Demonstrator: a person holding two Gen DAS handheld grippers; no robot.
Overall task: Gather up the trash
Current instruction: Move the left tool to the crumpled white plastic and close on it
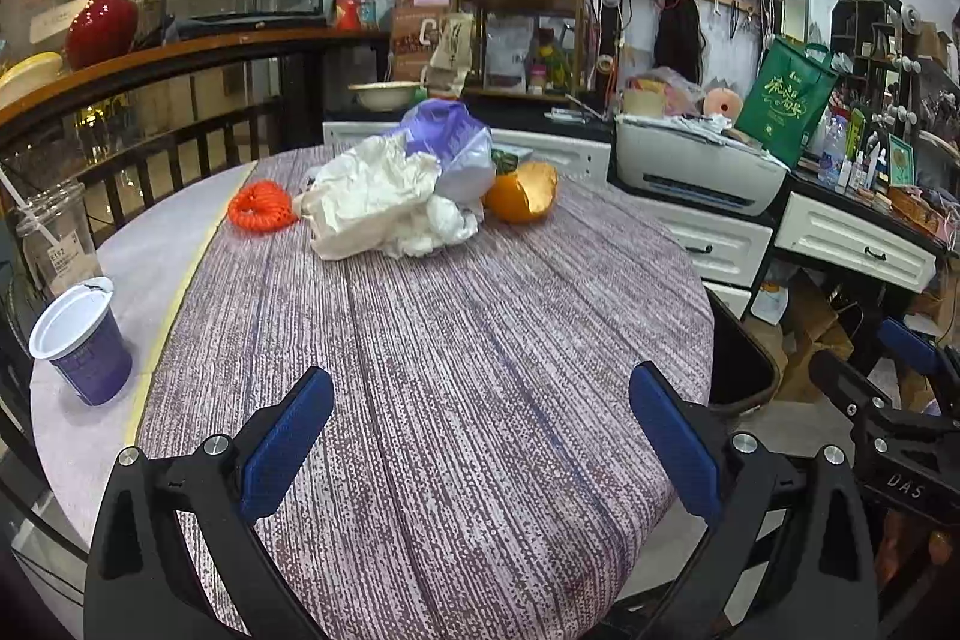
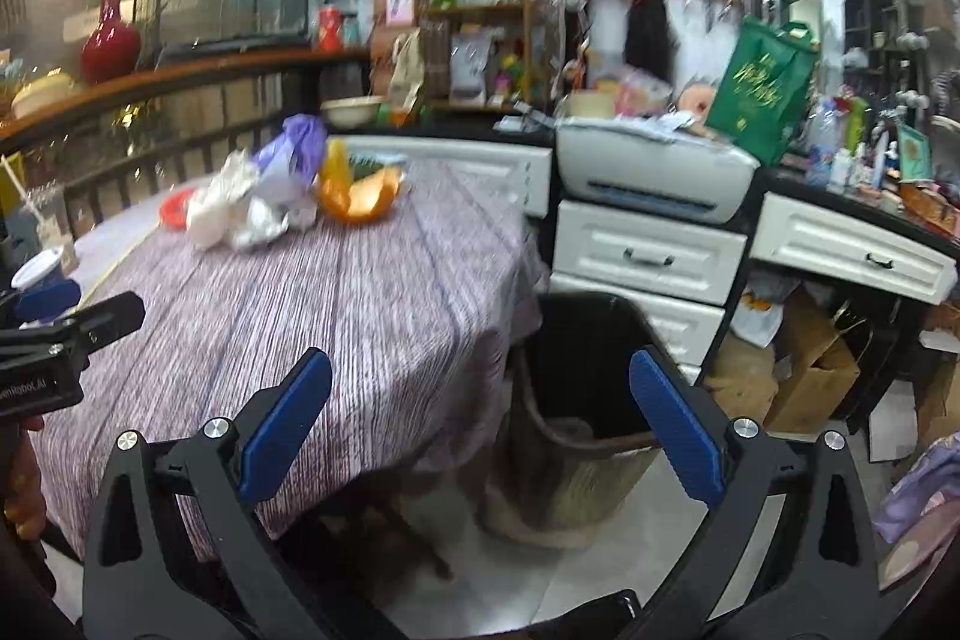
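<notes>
both claws apart, empty; trash pile (image 1: 390, 196) far ahead of left claw (image 1: 480, 436).

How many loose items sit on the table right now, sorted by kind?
Cups: 2, a purple paper cup and a clear plastic cup with straw.
Crumpled white paper: 1.
Purple plastic bag: 1.
Orange peel: 1.
Orange mesh net: 1.
Total: 6. A green item behind the peel is too hidden to count.
</notes>
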